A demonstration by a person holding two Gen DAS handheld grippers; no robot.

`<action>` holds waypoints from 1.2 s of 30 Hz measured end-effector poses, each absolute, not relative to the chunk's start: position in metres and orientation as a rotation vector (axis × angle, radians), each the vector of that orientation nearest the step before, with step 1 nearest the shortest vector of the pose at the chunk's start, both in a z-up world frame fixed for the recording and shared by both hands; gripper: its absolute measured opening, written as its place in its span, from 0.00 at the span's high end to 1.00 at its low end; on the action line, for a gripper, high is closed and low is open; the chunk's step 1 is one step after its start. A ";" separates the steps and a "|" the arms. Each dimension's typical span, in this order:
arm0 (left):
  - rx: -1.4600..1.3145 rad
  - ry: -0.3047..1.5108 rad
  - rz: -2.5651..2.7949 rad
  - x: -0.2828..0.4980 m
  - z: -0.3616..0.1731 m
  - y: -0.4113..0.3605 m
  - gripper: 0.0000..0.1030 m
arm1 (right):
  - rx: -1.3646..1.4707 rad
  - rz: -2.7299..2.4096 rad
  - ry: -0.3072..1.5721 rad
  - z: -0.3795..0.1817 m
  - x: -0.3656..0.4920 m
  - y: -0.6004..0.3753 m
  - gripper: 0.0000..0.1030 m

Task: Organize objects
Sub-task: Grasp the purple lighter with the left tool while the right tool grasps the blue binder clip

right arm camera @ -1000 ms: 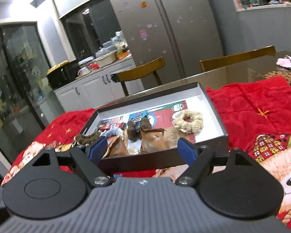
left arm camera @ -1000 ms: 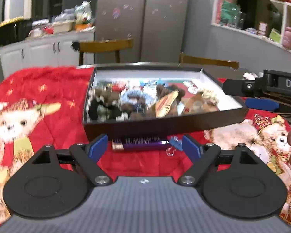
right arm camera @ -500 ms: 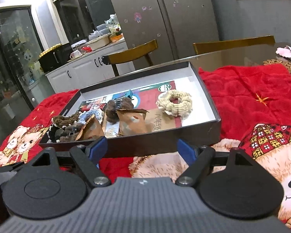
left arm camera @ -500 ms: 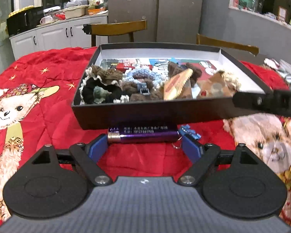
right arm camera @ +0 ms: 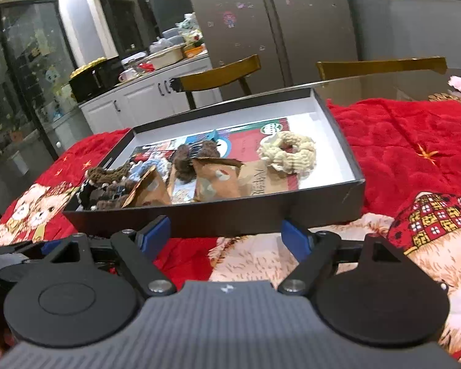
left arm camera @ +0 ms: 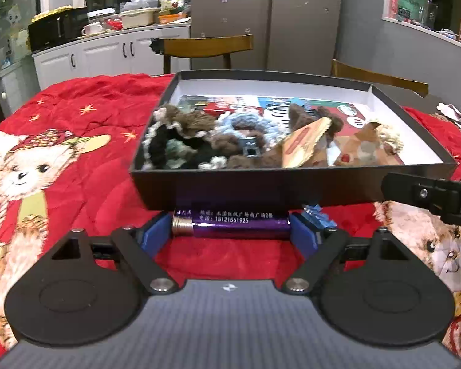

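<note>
The left hand-held gripper (left arm camera: 230, 235) has its blue pads at both ends of the purple lighter (left arm camera: 232, 226), which lies on the red blanket (left arm camera: 86, 166) just before the black box (left arm camera: 292, 186); whether the pads press it, I cannot tell. The right hand-held gripper (right arm camera: 226, 240) stands wide and empty

Each gripper, the left gripper (left arm camera: 230, 235) and the right gripper (right arm camera: 226, 236), has a grey ribbed body at the bottom of the frame. Two black round plates and black arms with silver screws carry blue pads (left arm camera: 152, 236).

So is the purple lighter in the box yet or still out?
Out. The purple lighter lies on its side on the red blanket, just outside the black box's near wall, between the left tool's fingers.
</note>
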State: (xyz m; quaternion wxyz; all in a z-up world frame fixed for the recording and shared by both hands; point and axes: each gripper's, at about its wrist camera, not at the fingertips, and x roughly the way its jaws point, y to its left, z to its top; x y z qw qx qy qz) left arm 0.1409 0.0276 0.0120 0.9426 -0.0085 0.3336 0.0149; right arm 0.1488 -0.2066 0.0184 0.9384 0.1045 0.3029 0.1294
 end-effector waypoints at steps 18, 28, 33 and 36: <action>-0.013 0.668 0.010 0.124 0.013 0.061 0.24 | 0.112 0.448 0.655 0.009 0.154 -0.154 0.27; 0.012 0.683 -0.029 0.137 0.010 0.071 0.11 | -0.013 0.409 0.635 0.007 0.143 -0.142 0.38; 0.025 0.682 -0.034 0.140 0.010 0.069 0.10 | 0.003 0.406 0.634 0.008 0.143 -0.144 0.47; 0.031 0.678 -0.024 0.140 0.009 0.068 0.12 | -0.013 0.386 0.633 0.008 0.143 -0.144 0.55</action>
